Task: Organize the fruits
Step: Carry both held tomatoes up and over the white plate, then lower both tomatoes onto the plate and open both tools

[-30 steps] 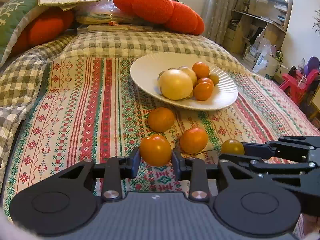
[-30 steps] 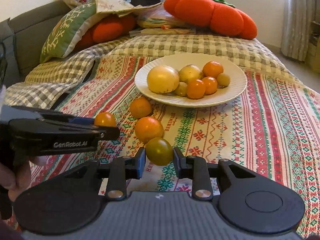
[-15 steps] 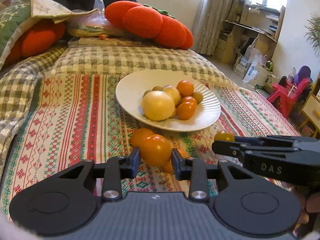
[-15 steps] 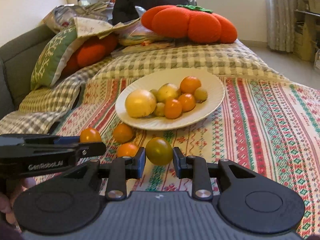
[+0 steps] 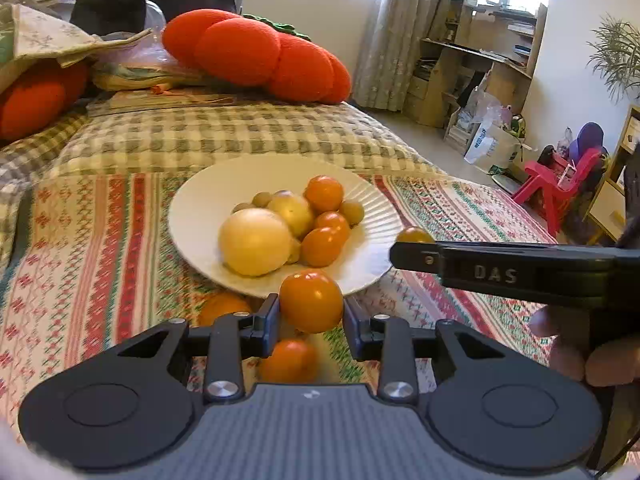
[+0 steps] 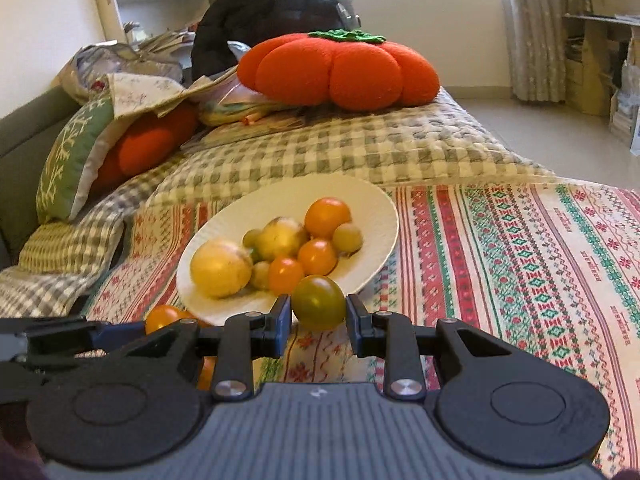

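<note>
Both tongs are loaded right now. The left gripper has its two black fingers pinched onto a round orange tomato-like fruit, jaws only as wide as the fruit, held up off the cloth just in front of the near rim of the white ridged plate. The right gripper is clamped the same way on a round greenish-brown fruit, also lifted near the plate's front edge. The plate sits on the striped embroidered red-and-green blanket and already has a pile of yellow and orange fruit in it. Two more loose orange fruits lie on the blanket below the left gripper.
</note>
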A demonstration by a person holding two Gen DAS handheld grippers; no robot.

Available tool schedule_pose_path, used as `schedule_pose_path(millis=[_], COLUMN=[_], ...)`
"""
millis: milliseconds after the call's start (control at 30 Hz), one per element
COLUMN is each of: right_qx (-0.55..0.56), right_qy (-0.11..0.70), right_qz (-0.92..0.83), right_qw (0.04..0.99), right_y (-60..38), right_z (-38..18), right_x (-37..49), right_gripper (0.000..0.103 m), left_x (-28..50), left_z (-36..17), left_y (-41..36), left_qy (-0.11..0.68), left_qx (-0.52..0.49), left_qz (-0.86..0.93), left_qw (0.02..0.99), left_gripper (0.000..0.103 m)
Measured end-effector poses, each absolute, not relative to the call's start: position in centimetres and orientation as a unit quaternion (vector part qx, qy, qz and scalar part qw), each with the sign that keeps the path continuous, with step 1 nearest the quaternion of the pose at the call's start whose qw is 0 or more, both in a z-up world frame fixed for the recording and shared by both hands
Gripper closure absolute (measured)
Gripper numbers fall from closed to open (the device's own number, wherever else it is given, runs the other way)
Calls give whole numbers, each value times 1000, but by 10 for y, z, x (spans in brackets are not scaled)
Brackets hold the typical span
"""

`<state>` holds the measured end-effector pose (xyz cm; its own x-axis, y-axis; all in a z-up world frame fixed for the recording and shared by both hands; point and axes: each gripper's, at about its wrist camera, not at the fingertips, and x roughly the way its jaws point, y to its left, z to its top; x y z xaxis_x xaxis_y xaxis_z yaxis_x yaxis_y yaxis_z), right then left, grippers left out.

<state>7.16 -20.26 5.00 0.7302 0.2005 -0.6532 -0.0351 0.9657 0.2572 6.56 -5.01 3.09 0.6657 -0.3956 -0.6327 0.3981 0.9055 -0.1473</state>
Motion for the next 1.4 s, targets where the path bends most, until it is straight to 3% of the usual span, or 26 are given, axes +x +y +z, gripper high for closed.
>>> schedule_pose_path(millis=[1267, 1400], right_qx=[106, 105], right_qy=[369, 369], right_qz=[67, 65], right_qw=[921, 921], right_y=[-208, -207], right_z=[34, 35], right_x=[125, 125], right_gripper=[75, 74], left_x=[105, 104], left_z=[16, 17], left_y=[-71, -71], left_qy=[359, 358], left_qx=[-11, -6], left_qz=[-225, -231], left_qw=[906, 905], left_gripper=[77, 72])
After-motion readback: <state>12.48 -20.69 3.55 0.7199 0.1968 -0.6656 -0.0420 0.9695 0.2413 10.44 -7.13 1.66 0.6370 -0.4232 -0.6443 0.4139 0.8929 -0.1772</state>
